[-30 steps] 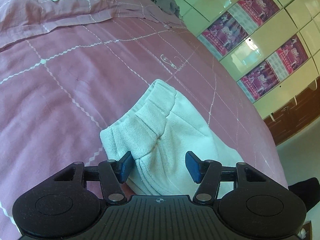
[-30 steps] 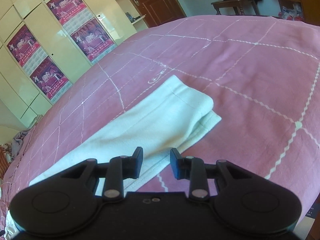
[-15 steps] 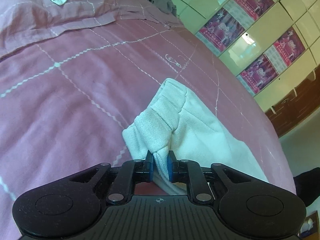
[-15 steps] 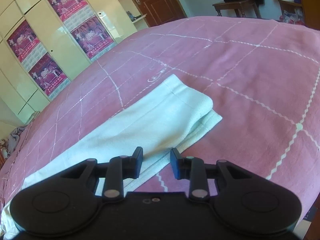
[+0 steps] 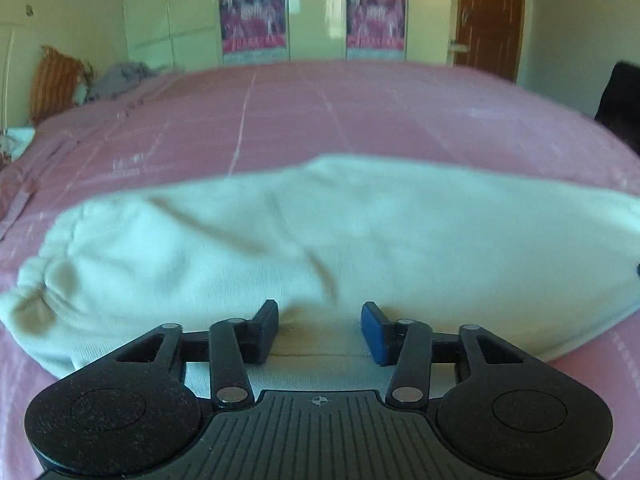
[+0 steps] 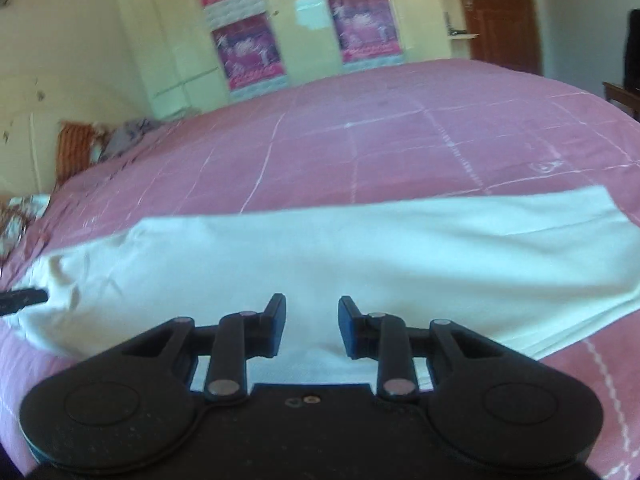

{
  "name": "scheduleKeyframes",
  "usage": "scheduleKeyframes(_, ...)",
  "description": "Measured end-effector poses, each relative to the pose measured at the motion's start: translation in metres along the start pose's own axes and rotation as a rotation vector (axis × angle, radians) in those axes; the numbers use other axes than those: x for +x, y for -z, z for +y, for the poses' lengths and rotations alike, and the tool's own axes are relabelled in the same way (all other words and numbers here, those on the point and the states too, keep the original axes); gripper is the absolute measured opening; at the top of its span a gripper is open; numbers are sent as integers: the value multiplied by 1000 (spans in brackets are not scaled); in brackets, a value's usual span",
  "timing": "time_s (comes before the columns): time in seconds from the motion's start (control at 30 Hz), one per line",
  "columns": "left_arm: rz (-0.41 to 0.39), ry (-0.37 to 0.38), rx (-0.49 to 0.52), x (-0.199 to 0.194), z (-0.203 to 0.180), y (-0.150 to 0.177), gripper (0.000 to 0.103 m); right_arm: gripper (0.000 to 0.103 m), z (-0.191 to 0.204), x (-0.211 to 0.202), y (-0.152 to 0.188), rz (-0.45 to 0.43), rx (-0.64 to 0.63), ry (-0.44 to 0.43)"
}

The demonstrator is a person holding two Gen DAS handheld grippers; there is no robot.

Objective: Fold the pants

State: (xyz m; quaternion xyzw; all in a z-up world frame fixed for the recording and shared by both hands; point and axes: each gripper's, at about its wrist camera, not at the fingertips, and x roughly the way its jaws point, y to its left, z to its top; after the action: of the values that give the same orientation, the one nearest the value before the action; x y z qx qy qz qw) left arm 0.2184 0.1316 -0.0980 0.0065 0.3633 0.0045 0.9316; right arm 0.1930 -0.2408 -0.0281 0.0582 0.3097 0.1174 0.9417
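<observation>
White pants (image 5: 340, 236) flat on the pink bed (image 5: 360, 112), long axis running left to right across both views, parallel to the near bed edge. Bunched, gathered end (image 5: 44, 280) toward the left in the left wrist view; straight hem end (image 6: 600, 216) toward the right in the right wrist view. Folded lengthwise, with a second layer's edge peeking out along the near side.

Left gripper (image 5: 320, 330) low over the near edge of the cloth, jaws spread wide, nothing between them but fabric lying beneath. Right gripper (image 6: 312, 326) likewise over the near edge, jaws spread, holding nothing. A dark tip at the left border of the right wrist view, just beside the bunched end.

Beyond the bed, cream wardrobe doors (image 5: 312, 8) with purple posters (image 5: 254, 20), a brown door (image 5: 490, 16) at right, and an orange cushion (image 5: 54, 84) at far left.
</observation>
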Motion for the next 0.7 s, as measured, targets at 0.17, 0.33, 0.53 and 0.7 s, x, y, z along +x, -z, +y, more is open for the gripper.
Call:
scheduleKeyframes(0.17,-190,-148,-105,-60,37,-6,48,32,-2,16,-9,105,-54,17)
scheduleKeyframes(0.33,-187,-298,-449,-81,141,5,49,33,22,45,-78,29,-62,-201)
scheduleKeyframes(0.53,-137,-245,-693,-50,197,27,51,64,121,149,-143,98,-189,-455)
scheduleKeyframes(0.7,-63,-237,-708,-25,204,38,54,59,171,227,-163,217,-281,-509)
